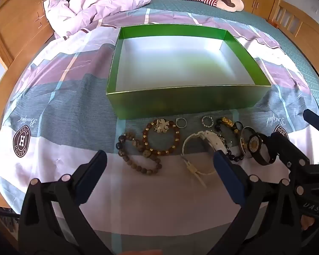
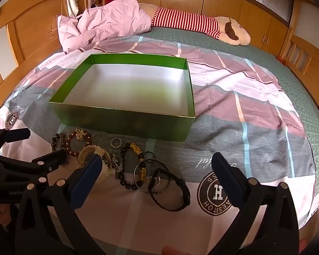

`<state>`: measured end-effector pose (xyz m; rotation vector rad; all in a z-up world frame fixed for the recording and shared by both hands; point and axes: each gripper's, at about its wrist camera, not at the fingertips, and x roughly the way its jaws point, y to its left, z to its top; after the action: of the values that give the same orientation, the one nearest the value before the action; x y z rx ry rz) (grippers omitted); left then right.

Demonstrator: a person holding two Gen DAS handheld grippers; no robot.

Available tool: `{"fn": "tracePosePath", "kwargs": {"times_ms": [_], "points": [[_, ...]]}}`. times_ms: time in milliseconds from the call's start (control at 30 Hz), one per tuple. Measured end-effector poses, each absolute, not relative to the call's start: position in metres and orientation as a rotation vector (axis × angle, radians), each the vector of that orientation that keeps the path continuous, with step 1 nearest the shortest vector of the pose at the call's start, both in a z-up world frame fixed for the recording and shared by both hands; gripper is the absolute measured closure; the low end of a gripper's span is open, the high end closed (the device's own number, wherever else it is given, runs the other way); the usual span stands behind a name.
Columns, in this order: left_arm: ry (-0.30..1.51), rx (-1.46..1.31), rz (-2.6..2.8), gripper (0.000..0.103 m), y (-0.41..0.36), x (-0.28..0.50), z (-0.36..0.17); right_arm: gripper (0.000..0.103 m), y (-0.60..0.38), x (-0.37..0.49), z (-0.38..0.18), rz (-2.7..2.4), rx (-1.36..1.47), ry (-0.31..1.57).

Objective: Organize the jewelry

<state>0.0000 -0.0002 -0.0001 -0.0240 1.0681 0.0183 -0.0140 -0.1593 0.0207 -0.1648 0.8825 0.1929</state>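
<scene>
I hold both tongs over the bed (image 1: 53,110). My left tongs (image 1: 159,165) are wide open and hold nothing. My right tongs (image 2: 157,170) are wide open too, and they hold nothing.

The jewelry lies in a row on the bed cover, just ahead of both tongs. Between the tips of my left tongs I see a brown bead bracelet (image 1: 138,155) and a red bead bracelet (image 1: 161,137) with a gold flower on it. They touch each other. A white watch (image 1: 204,144) lies by the right tip of the left tongs. A small silver ring (image 1: 181,122) and a sparkly ring (image 1: 207,121) lie a bit further ahead.

Between the tips of my right tongs I see a black bead bracelet (image 2: 129,165) with gold charms, a thin metal bangle (image 2: 152,175) and a black watch (image 2: 170,189). The black watch lies over the bangle.

Past the jewelry sits a green box (image 1: 180,104). It is open at the top.
</scene>
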Motion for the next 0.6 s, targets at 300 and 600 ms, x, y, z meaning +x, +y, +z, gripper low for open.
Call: {"fn": "tracePosePath", "kwargs": {"times_ms": [300, 600], "points": [[1.071, -0.022, 0.02, 0.004, -0.0005, -0.0006, 0.0003, 0.003, -0.1589, -0.0137, 0.019, 0.192, -0.165, 0.888], [1.073, -0.022, 0.018, 0.004, 0.0018, -0.0015, -0.0006, 0.003, -0.1585, -0.0128, 0.0183, 0.192, -0.169, 0.888]]}}
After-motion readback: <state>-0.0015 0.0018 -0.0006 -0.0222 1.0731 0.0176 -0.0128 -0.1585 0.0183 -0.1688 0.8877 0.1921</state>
